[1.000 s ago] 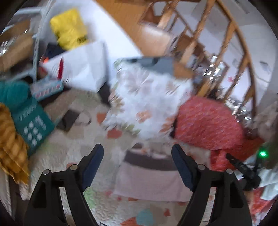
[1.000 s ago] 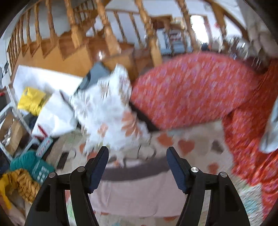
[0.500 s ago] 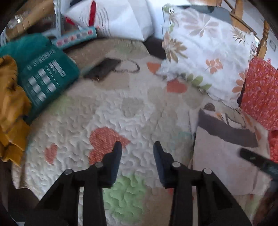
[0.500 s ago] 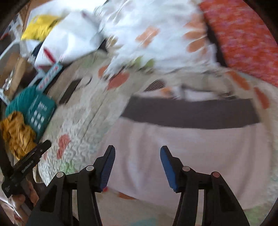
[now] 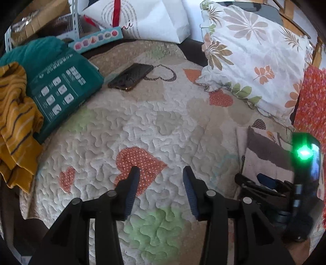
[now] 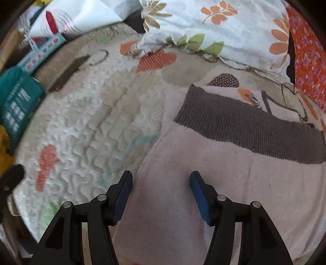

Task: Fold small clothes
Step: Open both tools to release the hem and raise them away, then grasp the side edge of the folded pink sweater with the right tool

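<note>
Jaws: both pairs stand apart and grip nothing. The left gripper (image 5: 161, 175) hovers over bare quilt, the right gripper (image 6: 161, 181) over the garment.
Garment: a small pale-pink fleece piece with a dark-grey ribbed knit band (image 6: 234, 173) lies flat on the cream quilted bedspread with orange heart patches (image 5: 154, 130), on the right side of the bed.
Change: a second ago both cameras looked up at the stair rail; now both have dropped low over the bed, and the left jaws have narrowed.
Meaning: looks like the approach for the first fold. The right gripper is nearly on the near edge, while the left sits off the cloth and would need to come across.
Writing: the teal box with white icon squares (image 5: 61, 91) carries print too small to read; the white paper bag (image 5: 146, 18) shows curved lettering, also illegible.
Clutter: a dark phone (image 5: 130, 76) and a floral pillow (image 5: 250, 55) lie well apart from the garment.
</note>
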A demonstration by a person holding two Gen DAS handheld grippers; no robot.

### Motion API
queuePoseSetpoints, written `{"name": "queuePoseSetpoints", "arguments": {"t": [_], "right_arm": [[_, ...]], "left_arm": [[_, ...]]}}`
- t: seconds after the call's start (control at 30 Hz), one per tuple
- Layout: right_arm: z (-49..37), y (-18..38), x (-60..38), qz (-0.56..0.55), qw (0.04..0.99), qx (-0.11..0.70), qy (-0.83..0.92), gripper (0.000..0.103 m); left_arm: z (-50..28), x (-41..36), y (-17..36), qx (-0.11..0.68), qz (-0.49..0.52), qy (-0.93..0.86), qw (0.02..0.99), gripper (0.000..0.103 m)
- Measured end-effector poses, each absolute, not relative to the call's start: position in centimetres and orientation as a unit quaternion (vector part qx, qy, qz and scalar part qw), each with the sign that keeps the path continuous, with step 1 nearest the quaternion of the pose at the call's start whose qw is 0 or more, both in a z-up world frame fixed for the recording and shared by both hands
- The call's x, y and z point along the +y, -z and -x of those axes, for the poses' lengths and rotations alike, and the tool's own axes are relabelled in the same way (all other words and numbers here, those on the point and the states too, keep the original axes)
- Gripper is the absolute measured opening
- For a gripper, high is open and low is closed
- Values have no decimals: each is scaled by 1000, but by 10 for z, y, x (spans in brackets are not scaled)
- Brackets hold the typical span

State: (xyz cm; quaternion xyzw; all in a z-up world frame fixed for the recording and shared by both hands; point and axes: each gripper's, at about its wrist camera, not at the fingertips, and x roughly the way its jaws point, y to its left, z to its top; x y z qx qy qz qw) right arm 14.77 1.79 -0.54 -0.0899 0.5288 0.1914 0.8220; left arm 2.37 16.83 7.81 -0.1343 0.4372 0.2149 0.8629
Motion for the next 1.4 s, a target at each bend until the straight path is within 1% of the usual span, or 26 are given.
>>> {"name": "queuePoseSetpoints", "arguments": {"t": [0.13, 0.27, 0.6, 0.67, 0.7, 0.73, 0.77, 0.87, 0.9, 1.03, 1.13, 1.27, 1.4], "right_arm": [[-145, 11, 27, 136, 827, 518, -174, 64], [-136, 16, 39, 197, 827, 501, -164, 63], [-139, 18, 41, 195, 831, 497, -156, 63], [-139, 18, 42, 193, 833, 496, -154, 62], [-139, 18, 41, 193, 835, 493, -151, 59], [-137, 17, 41, 196, 838, 487, -146, 49], [-134, 17, 41, 201, 841, 483, -140, 34], [-131, 15, 38, 204, 848, 470, -134, 22], [-131, 14, 36, 200, 849, 469, -136, 21], [-137, -2, 18, 138, 852, 480, -155, 18], [-146, -25, -11, 66, 858, 480, -173, 18], [-159, -55, -77, -27, 871, 458, -173, 17], [-165, -75, -171, -100, 884, 431, -148, 17]], "left_arm": [[-21, 164, -84, 426, 113, -229, 868, 51], [-19, 165, -85, 422, 110, -232, 870, 52], [-18, 169, -83, 426, 125, -232, 865, 53], [-18, 169, -82, 428, 129, -229, 865, 54], [-18, 170, -82, 430, 133, -227, 864, 55], [-18, 170, -81, 431, 137, -224, 863, 55], [-18, 171, -80, 433, 140, -222, 862, 55], [-19, 174, -80, 434, 150, -220, 861, 55], [-18, 176, -81, 433, 154, -220, 861, 55], [-16, 177, -84, 426, 160, -224, 862, 56], [-19, 173, -83, 426, 157, -227, 862, 56], [-27, 158, -78, 435, 150, -218, 861, 56], [-39, 128, -70, 447, 131, -203, 861, 56]]}}
